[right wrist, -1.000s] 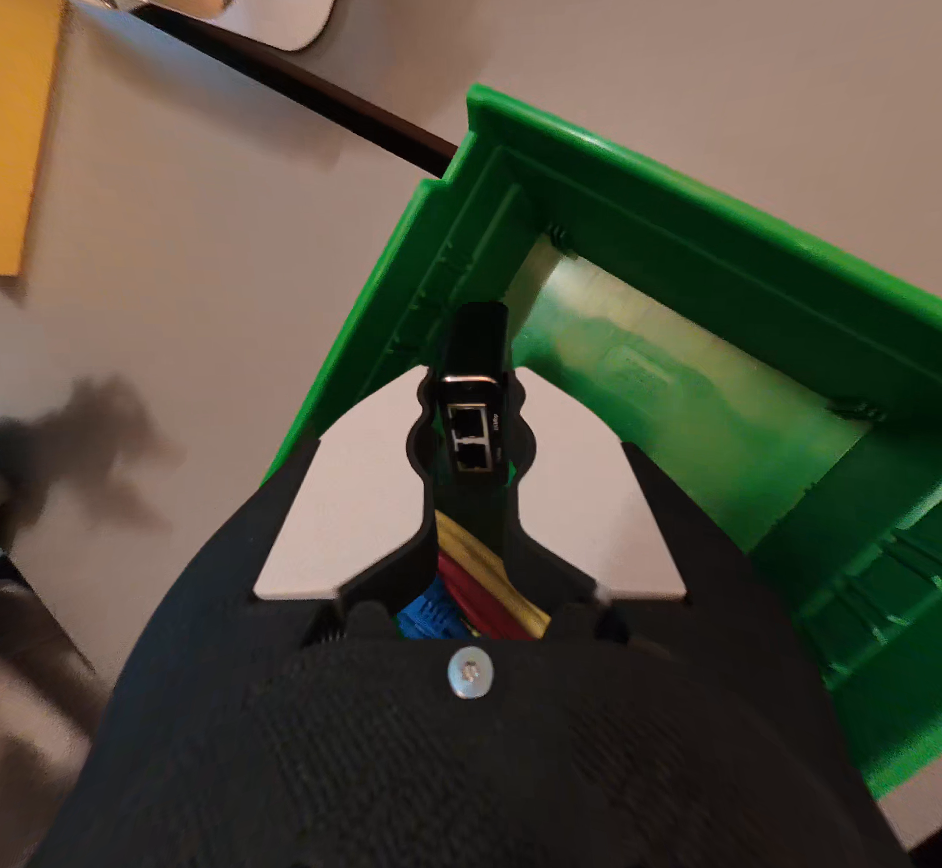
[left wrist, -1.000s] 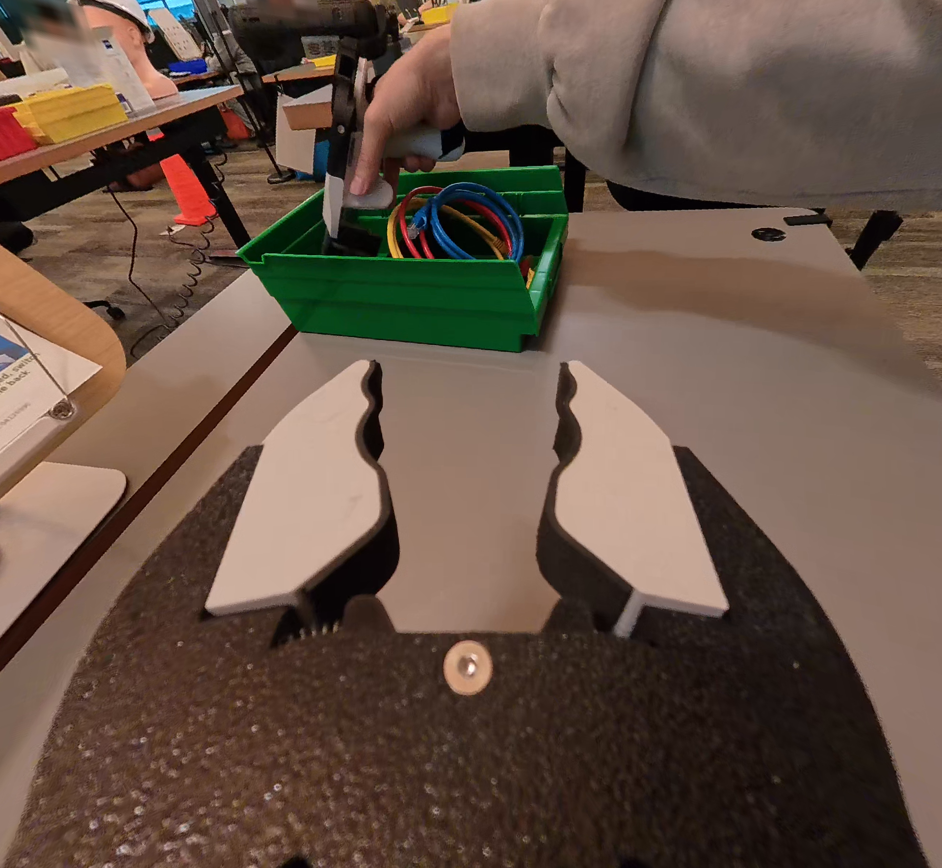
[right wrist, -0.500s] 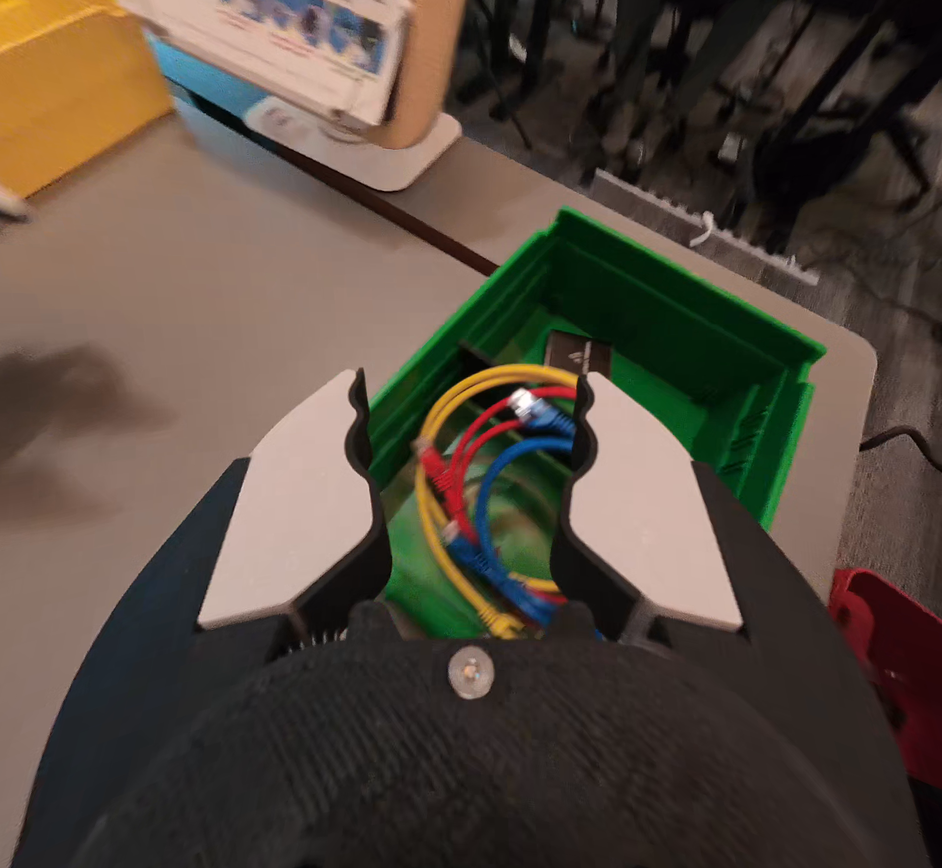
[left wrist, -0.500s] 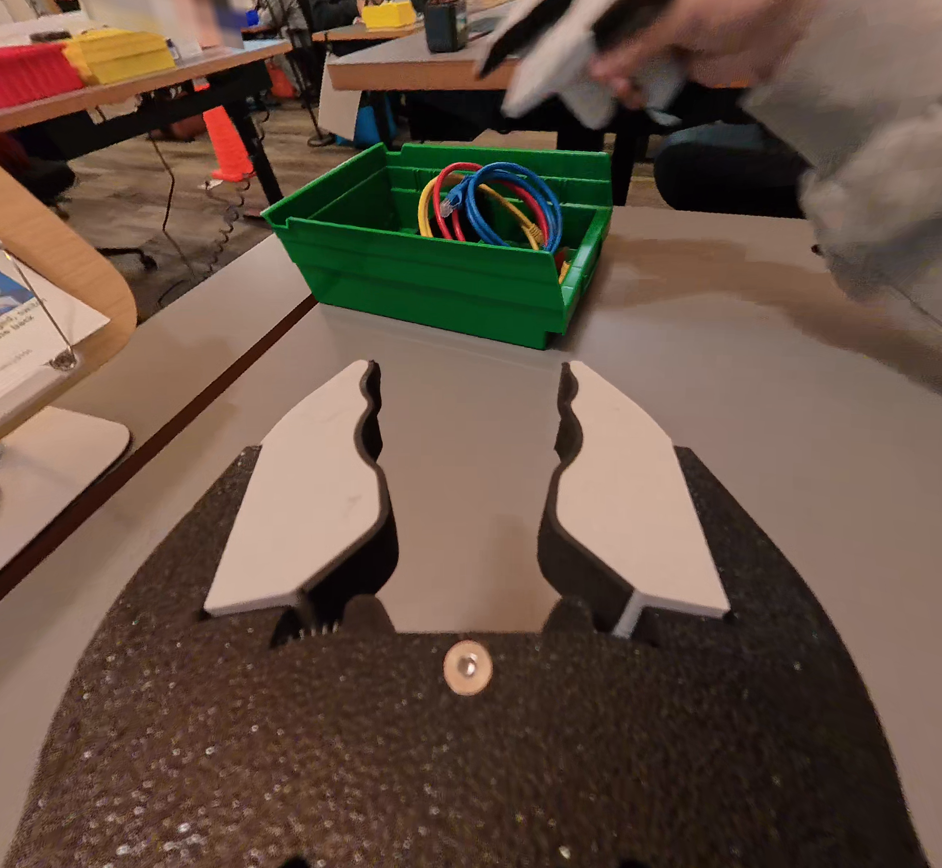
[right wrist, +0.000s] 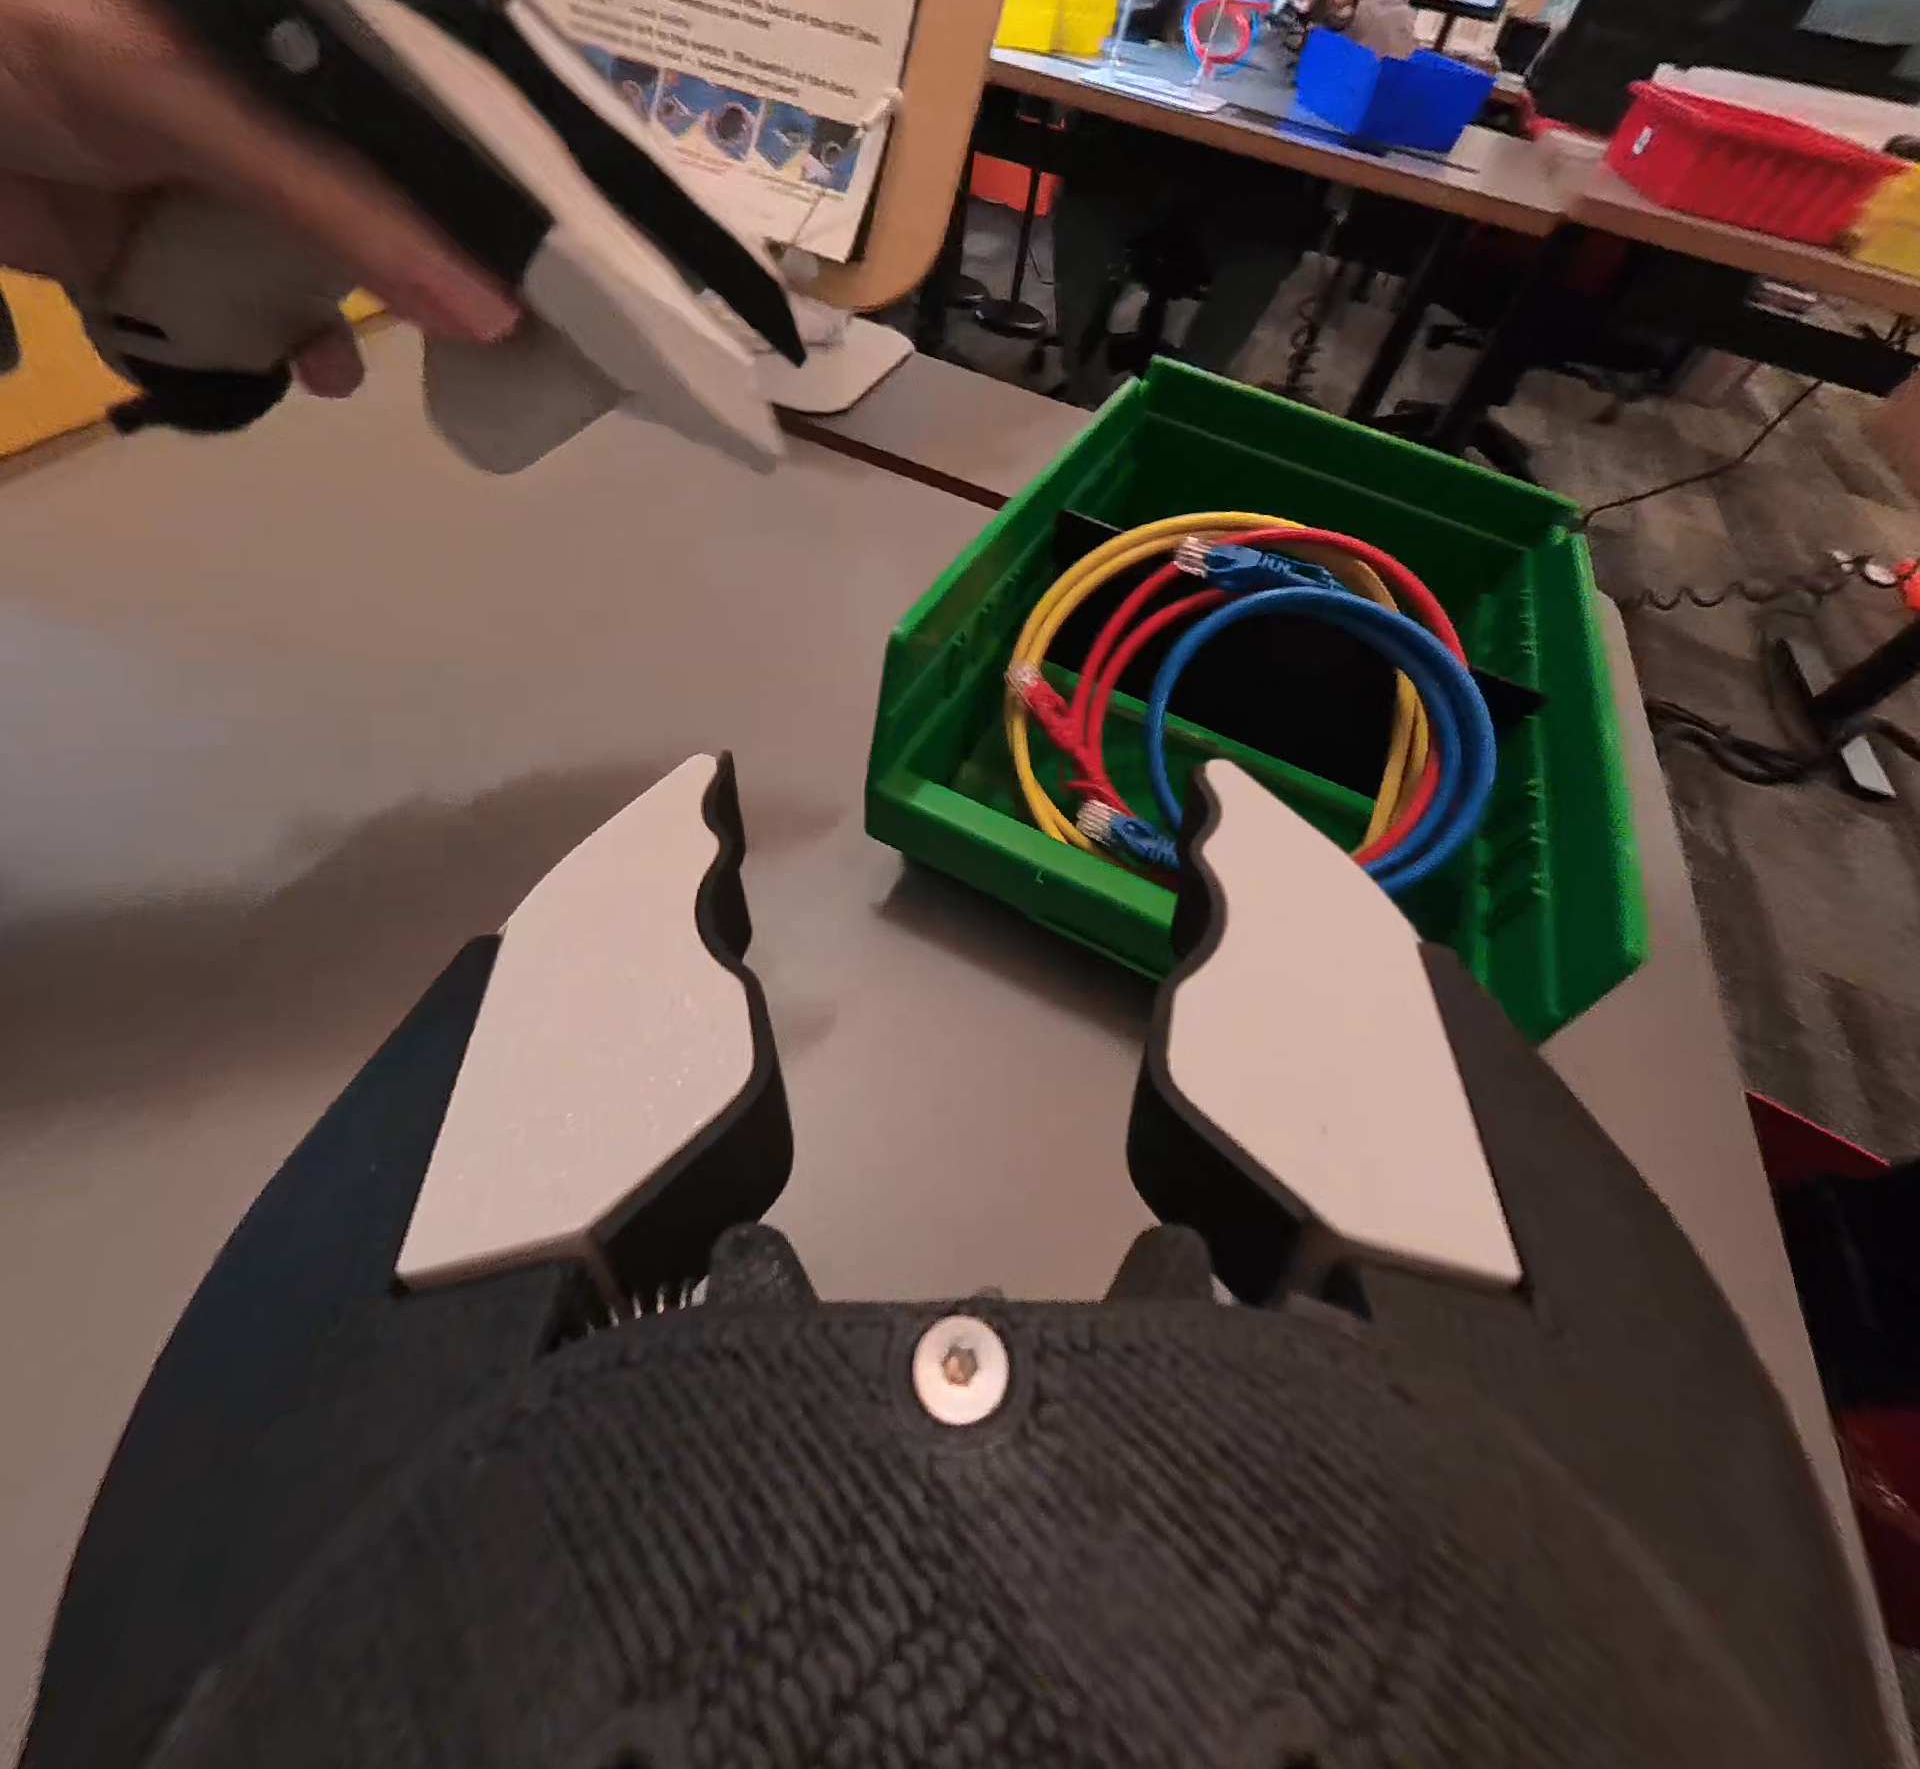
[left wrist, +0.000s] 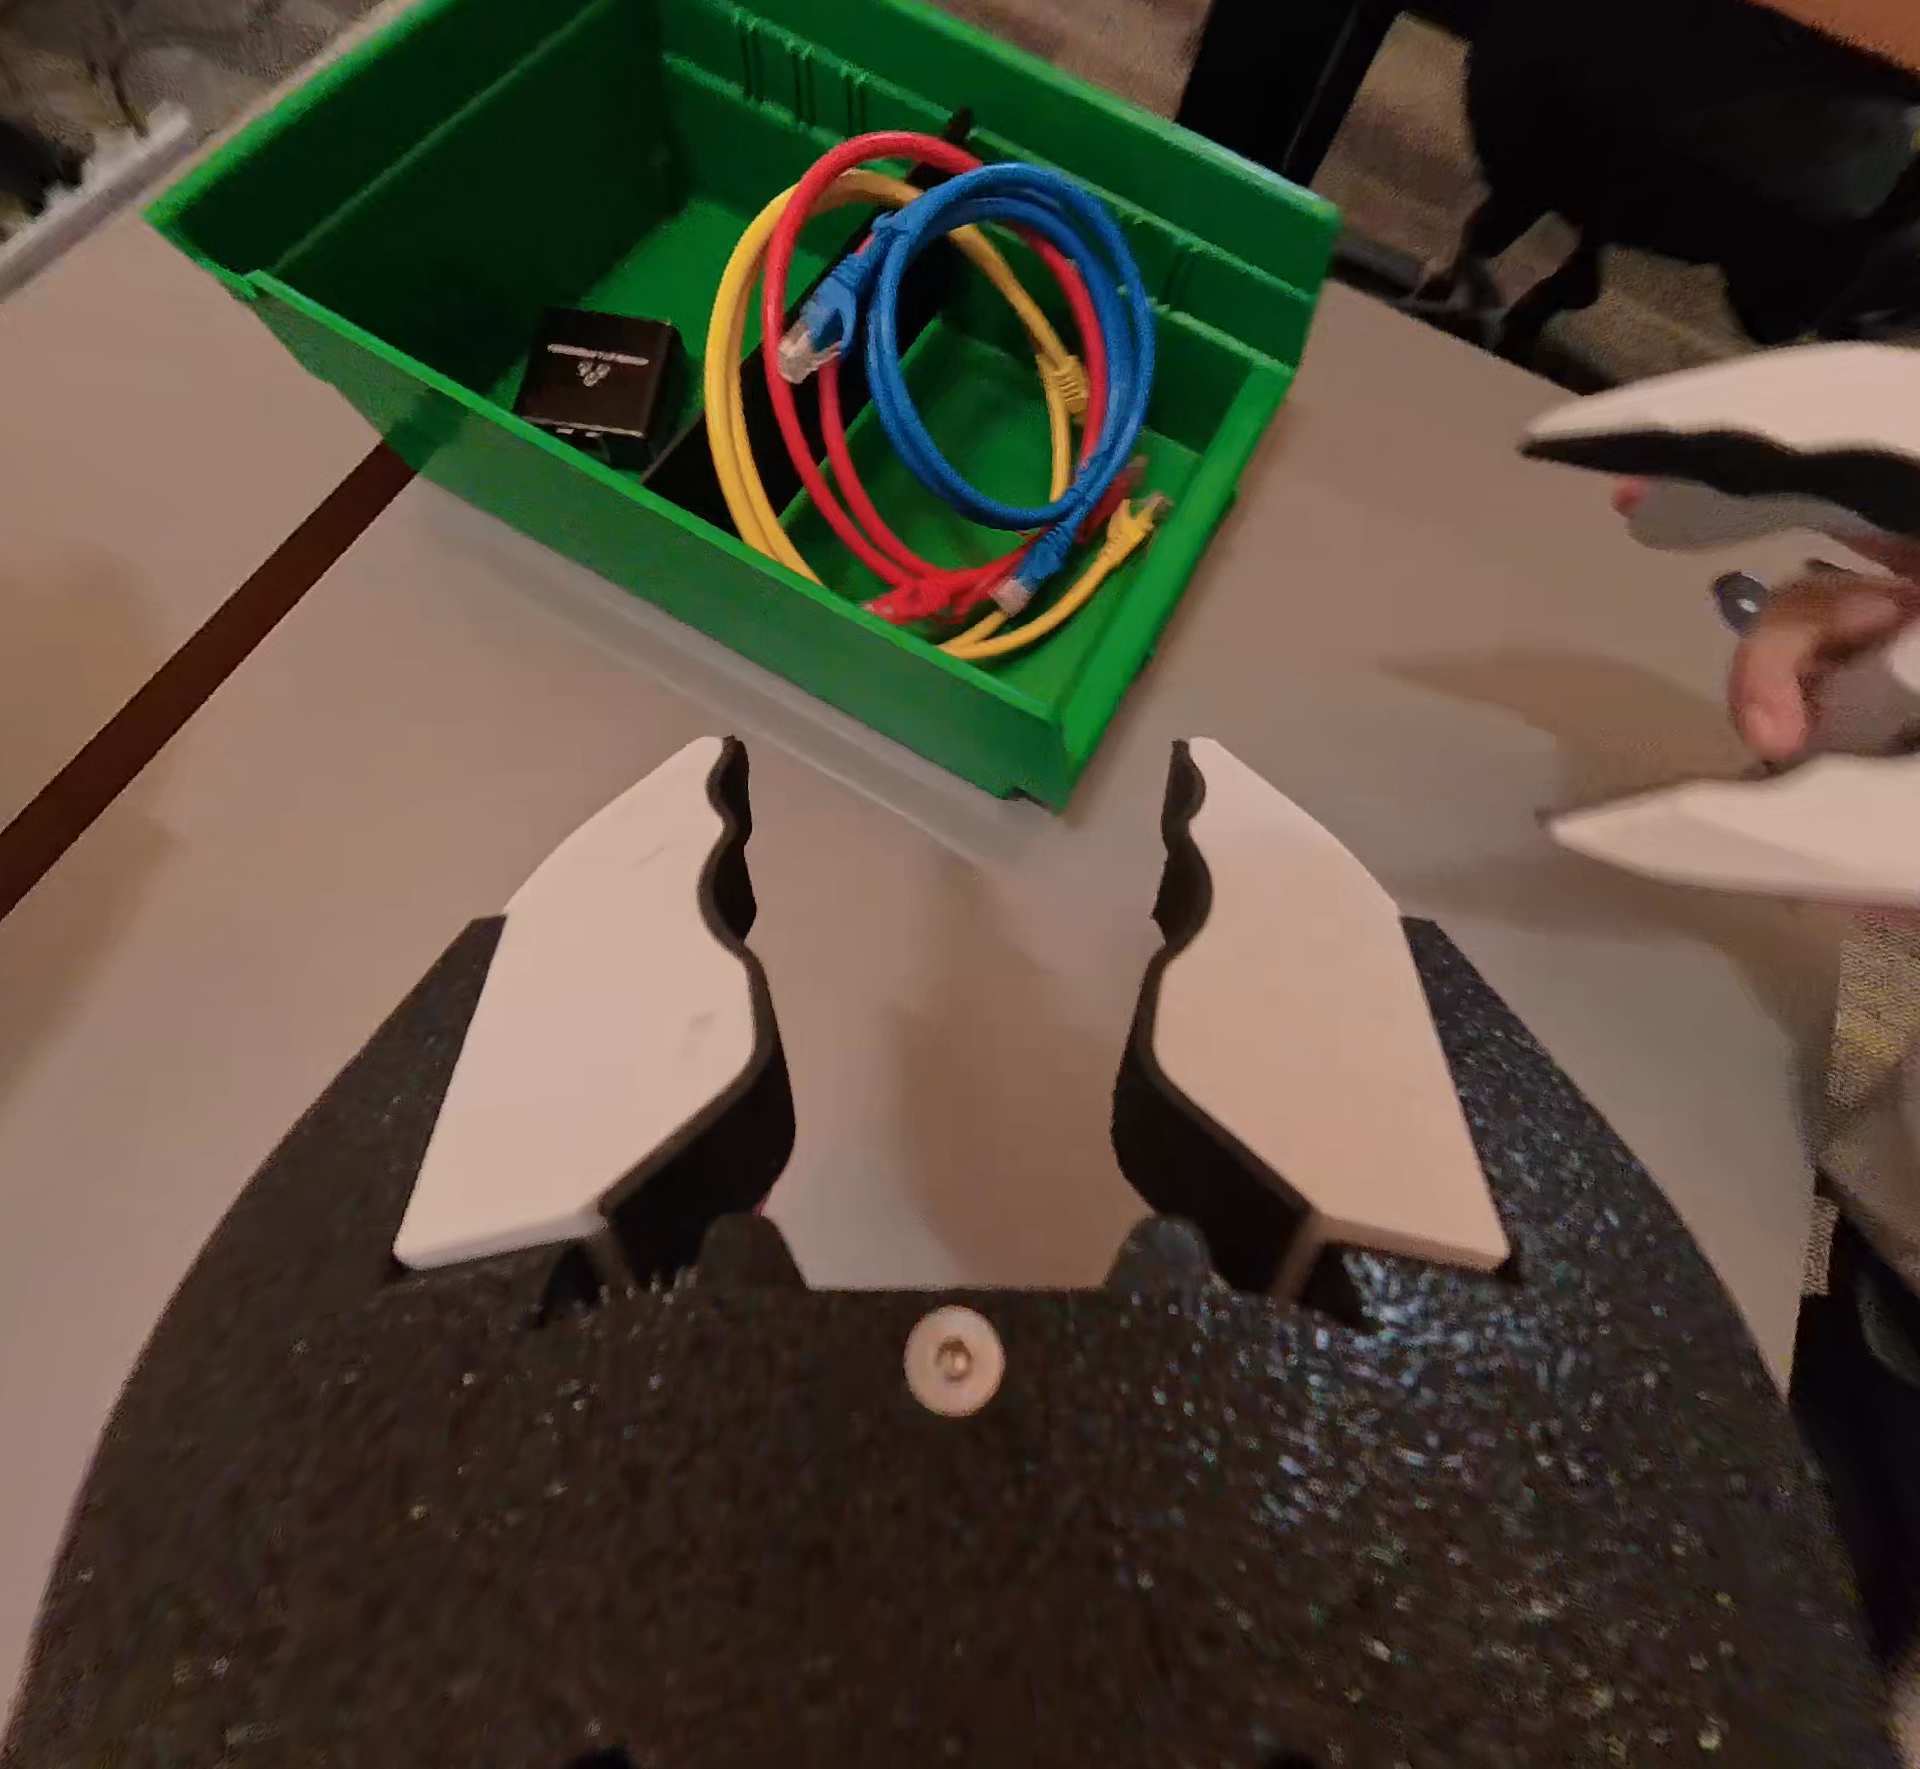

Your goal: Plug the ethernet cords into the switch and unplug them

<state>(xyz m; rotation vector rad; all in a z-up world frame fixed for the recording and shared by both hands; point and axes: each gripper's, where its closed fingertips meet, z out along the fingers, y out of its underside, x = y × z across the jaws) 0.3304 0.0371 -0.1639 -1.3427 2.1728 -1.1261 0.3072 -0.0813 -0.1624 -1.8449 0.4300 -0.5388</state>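
A green bin (left wrist: 644, 524) stands on the grey table. A small black switch (left wrist: 597, 374) lies in its left compartment. Coiled blue (left wrist: 1101, 285), red (left wrist: 800, 431) and yellow (left wrist: 727, 410) ethernet cords lie across the black divider. My left gripper (left wrist: 956, 774) is open and empty, hovering just in front of the bin. My right gripper (right wrist: 961, 789) is open and empty, beside the bin (right wrist: 1558, 888), which shows the blue (right wrist: 1174, 701), red (right wrist: 1101, 670) and yellow (right wrist: 1029, 628) cords. The switch is hidden in the right wrist view. Each gripper shows in the other's view, the right (left wrist: 1714, 639), the left (right wrist: 769, 400).
A dark seam (left wrist: 187, 680) splits the table (left wrist: 312, 888) left of the bin. A wooden sign stand (right wrist: 831, 88) with a printed sheet stands behind the table. Other tables hold yellow (right wrist: 1055, 5), blue (right wrist: 1382, 93) and red (right wrist: 1745, 161) bins. A red object (right wrist: 1808, 1158) sits past the table's right edge.
My right gripper let go of the switch in the bin, opened and drew back out to the side. My left gripper rose and tilted down over the bin.
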